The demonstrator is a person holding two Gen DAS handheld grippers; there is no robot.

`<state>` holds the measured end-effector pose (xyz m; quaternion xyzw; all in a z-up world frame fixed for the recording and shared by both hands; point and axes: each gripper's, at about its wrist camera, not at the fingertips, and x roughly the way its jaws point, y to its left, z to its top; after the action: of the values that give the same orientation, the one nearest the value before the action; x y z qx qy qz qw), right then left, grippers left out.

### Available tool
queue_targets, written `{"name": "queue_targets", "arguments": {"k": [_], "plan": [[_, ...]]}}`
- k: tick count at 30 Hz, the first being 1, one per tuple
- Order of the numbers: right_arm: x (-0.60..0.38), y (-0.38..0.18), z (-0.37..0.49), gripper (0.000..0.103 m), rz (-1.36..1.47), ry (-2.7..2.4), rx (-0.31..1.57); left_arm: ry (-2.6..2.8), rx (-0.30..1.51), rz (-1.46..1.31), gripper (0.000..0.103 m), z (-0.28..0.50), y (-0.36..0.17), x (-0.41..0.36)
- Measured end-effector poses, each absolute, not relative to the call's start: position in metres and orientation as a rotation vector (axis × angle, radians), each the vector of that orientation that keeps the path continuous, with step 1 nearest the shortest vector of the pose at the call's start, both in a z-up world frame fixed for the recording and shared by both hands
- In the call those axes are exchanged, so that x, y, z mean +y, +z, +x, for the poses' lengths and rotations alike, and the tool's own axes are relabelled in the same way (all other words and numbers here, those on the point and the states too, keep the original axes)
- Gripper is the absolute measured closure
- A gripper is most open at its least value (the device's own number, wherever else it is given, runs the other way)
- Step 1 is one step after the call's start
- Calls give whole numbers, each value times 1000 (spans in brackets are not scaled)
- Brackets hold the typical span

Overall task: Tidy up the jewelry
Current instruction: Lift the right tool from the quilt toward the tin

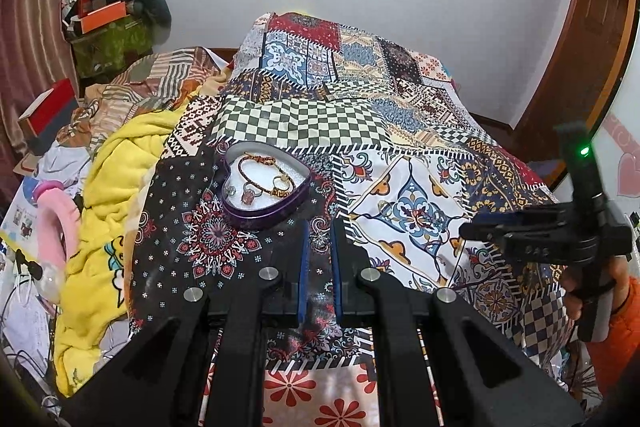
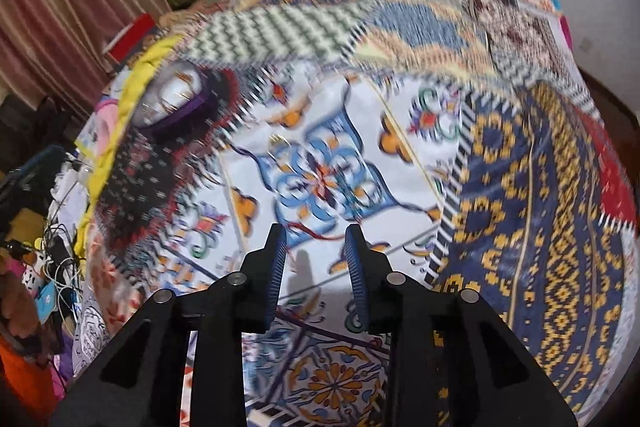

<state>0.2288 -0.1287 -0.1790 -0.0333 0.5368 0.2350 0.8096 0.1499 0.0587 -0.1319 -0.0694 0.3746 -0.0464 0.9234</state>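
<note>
Left wrist view: the left gripper (image 1: 319,239) hangs low over the patchwork bedspread (image 1: 420,163), its blue-padded fingers (image 1: 303,267) set to a narrow gap, and a small silvery piece (image 1: 320,239) lies on the cloth in that gap; whether the pads touch it cannot be told. Just ahead and to the left sits the heart-shaped box (image 1: 266,193), lid off, white lining showing, already holding a beaded bracelet (image 1: 256,167), gold rings (image 1: 280,183) and a pink-stone ring (image 1: 247,195). A further gold ring (image 1: 382,206) appears to lie loose on the white patch to the right. The right gripper (image 1: 466,229) is seen far right, held in a hand (image 1: 572,291); its opening cannot be judged here. Right wrist view: the picture is heavily smeared, consistent with a fast swing. The right gripper (image 2: 316,231) stands moderately open with nothing between the pads, above the white floral patch. The box (image 2: 176,107) lies far upper left, and a small gold glint (image 2: 280,139) lies ahead. Risks, as judgement: the busy print hides small pieces, so one may be missed; a closing pinch may catch cloth with the piece; a hasty swing may overshoot the ring or nudge the box.
</note>
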Motion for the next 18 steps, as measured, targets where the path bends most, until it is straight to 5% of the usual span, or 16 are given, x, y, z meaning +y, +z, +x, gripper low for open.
{"name": "queue_targets", "arguments": {"k": [15,18], "plan": [[-124,-212,255,73,10,507,1199,-104,837,-160,94,175,-162,60],[-122,-214,255,80,12,507,1182,-105,845,-167,94,179,-166,61]]}}
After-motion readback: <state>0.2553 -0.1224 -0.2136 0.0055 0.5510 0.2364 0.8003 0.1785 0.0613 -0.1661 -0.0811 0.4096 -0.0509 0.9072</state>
